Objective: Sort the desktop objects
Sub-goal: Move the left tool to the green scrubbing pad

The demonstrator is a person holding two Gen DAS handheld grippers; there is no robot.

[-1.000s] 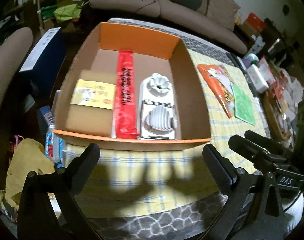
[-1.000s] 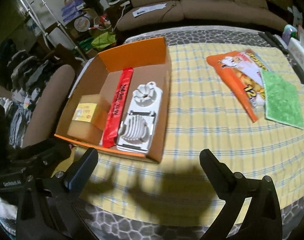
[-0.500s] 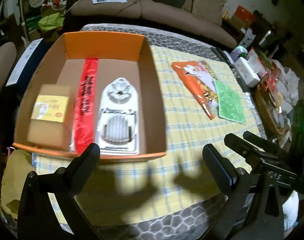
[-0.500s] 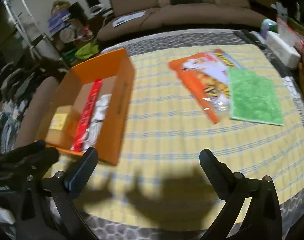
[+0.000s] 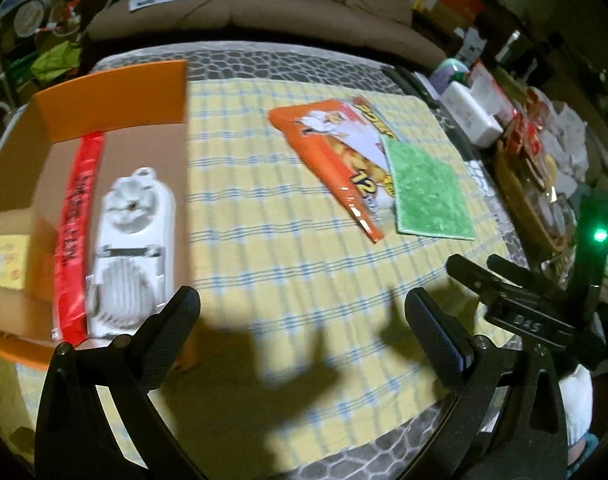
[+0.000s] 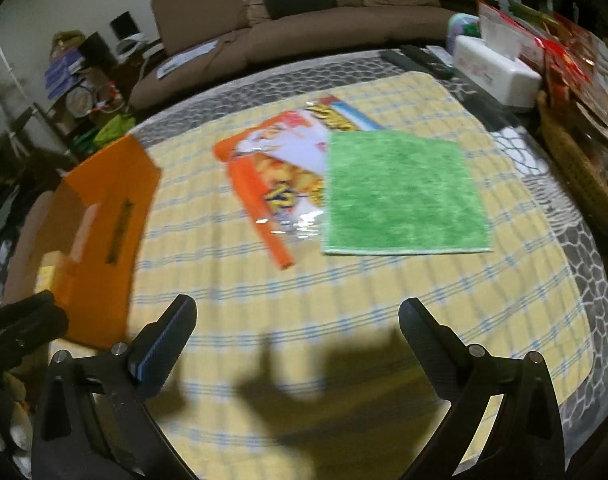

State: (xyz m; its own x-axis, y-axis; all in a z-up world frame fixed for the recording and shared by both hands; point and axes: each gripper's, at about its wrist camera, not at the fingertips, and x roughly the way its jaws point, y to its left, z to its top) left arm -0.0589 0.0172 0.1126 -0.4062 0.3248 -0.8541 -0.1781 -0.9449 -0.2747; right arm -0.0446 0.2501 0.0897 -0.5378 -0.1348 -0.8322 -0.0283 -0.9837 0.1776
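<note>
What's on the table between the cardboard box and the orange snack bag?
Nothing but bare checked tablecloth between the cardboard box and the orange snack bag, seen clearest in the left wrist view.

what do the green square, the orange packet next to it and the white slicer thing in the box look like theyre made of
Green square: looks like soft microfibre cloth, with a fuzzy matte nap and a stitched edge. Orange packet: probably thin plastic film, glossy, with glare and a clear crinkled end. White slicer: seems moulded hard plastic, smooth; its thin slats may be wire, too blurred to tell.
</note>
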